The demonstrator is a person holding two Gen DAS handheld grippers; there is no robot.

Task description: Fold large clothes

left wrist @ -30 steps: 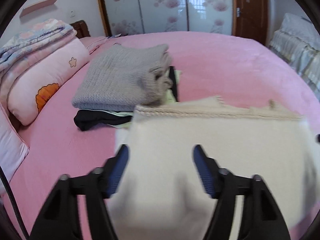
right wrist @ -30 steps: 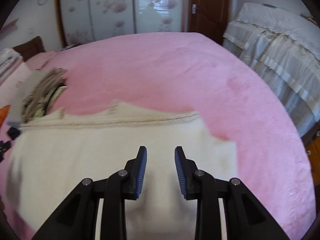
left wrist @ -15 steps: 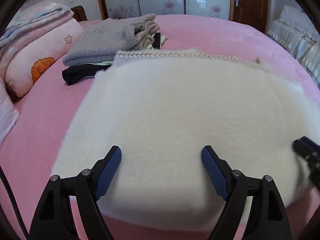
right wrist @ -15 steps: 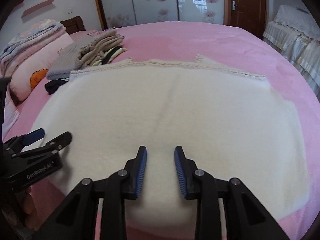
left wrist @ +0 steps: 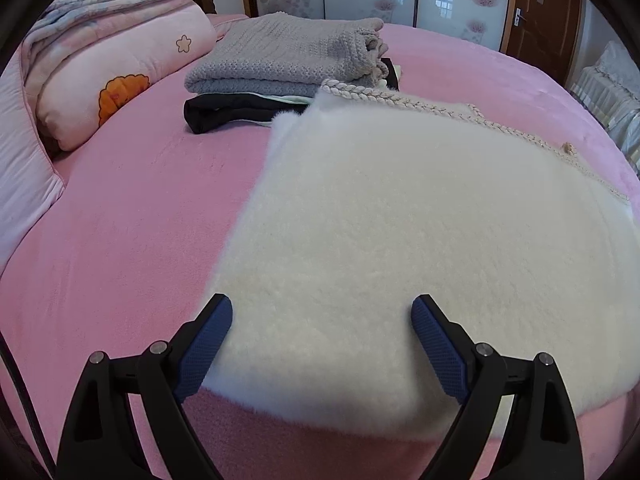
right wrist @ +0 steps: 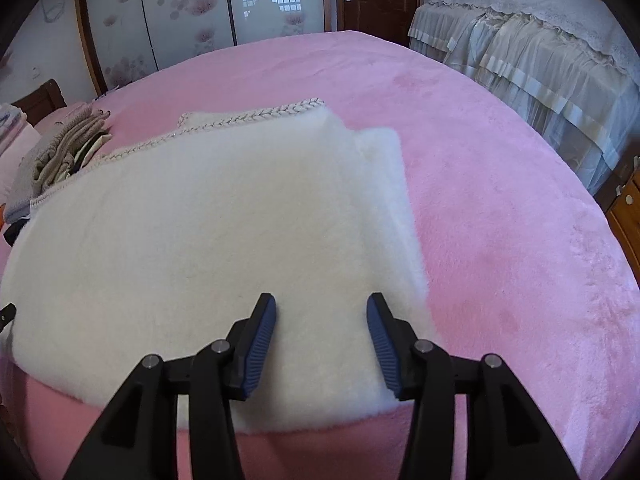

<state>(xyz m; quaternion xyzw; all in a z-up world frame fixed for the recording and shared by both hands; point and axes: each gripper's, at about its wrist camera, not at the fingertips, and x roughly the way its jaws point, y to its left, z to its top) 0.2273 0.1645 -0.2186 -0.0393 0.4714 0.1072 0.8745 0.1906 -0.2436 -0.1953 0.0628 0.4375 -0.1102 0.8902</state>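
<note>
Left claw (left wrist: pixel 322 320) and right claw (right wrist: pixel 321 312) gape over white fleece garment (left wrist: pixel 400 220).

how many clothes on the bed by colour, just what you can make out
white fluffy garment: 1
grey knit sweater: 1
black garment: 1
pale green garment, only an edge showing: 1
total: 4 that can be made out

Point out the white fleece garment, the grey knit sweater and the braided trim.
white fleece garment (left wrist: pixel 400 240): left wrist view, middle of its fluffy top.
grey knit sweater (left wrist: pixel 292 52): left wrist view, folded top face.
braided trim (right wrist: pixel 272 114): right wrist view, far edge.
</note>
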